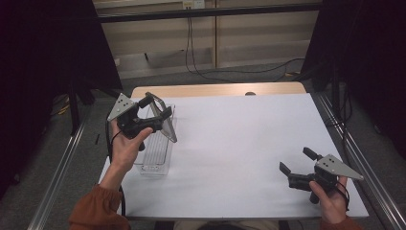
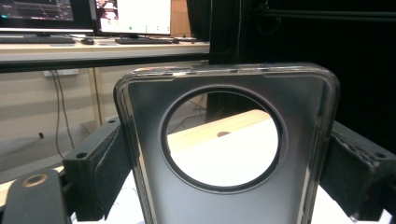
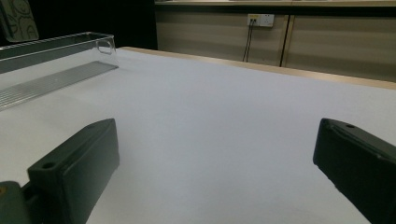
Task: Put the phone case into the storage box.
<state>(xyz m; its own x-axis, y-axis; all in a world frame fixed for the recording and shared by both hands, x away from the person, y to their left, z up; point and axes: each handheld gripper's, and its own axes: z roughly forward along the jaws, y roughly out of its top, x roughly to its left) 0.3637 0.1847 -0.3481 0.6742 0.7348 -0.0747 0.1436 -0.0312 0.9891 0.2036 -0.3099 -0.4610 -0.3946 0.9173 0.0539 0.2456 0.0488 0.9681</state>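
Phone case (image 2: 224, 196) held upright over clear bin (image 1: 155, 151), long axis vertical | we grip its sides in left gripper (image 1: 153, 114), bin directly below | right gripper (image 1: 297, 160) wide open, empty, well apart

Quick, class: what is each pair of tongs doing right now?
Left tongs: shut on the clear phone case, held above the clear tray.
Right tongs: open, holding nothing.
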